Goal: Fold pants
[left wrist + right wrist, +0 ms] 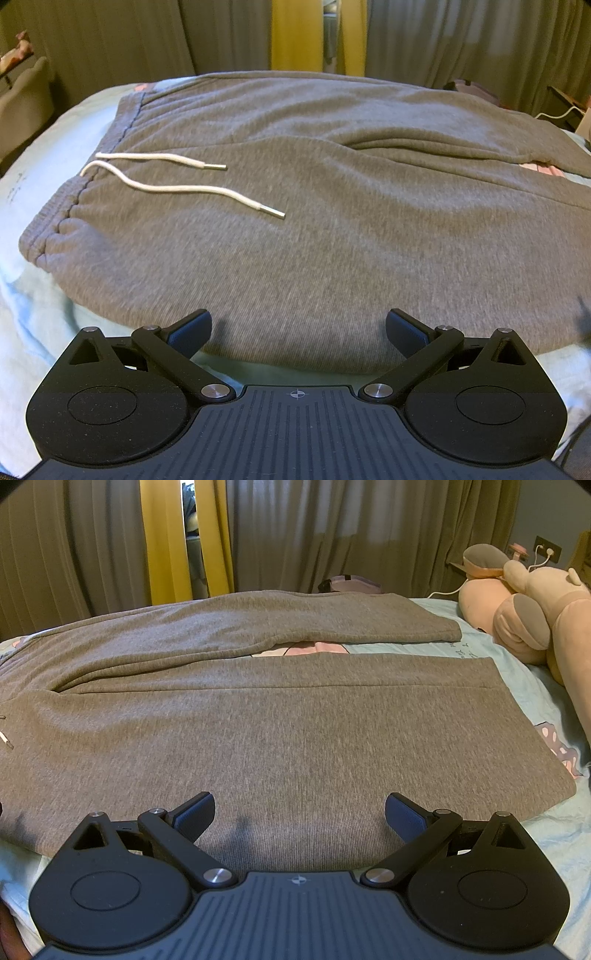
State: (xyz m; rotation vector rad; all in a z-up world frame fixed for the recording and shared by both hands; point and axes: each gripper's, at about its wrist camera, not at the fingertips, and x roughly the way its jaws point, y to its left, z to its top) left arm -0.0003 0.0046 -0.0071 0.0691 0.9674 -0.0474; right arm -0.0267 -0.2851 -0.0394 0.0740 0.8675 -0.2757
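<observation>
Grey sweatpants (314, 221) lie flat on a light blue bed sheet (44, 177). The waistband (59, 218) with two white drawstrings (177, 188) is at the left in the left wrist view. In the right wrist view the pants (295, 731) show both legs spread apart, the near leg's hem (532, 731) at the right and the far leg (314, 624) behind. My left gripper (298, 328) is open and empty at the near edge of the hip area. My right gripper (300, 812) is open and empty at the near edge of the near leg.
A large pink plush toy (535, 616) lies on the bed at the right. Grey and yellow curtains (170, 539) hang behind the bed. A wall socket with a white cable (548, 550) is at the far right. A pale chair (26, 99) stands at the left.
</observation>
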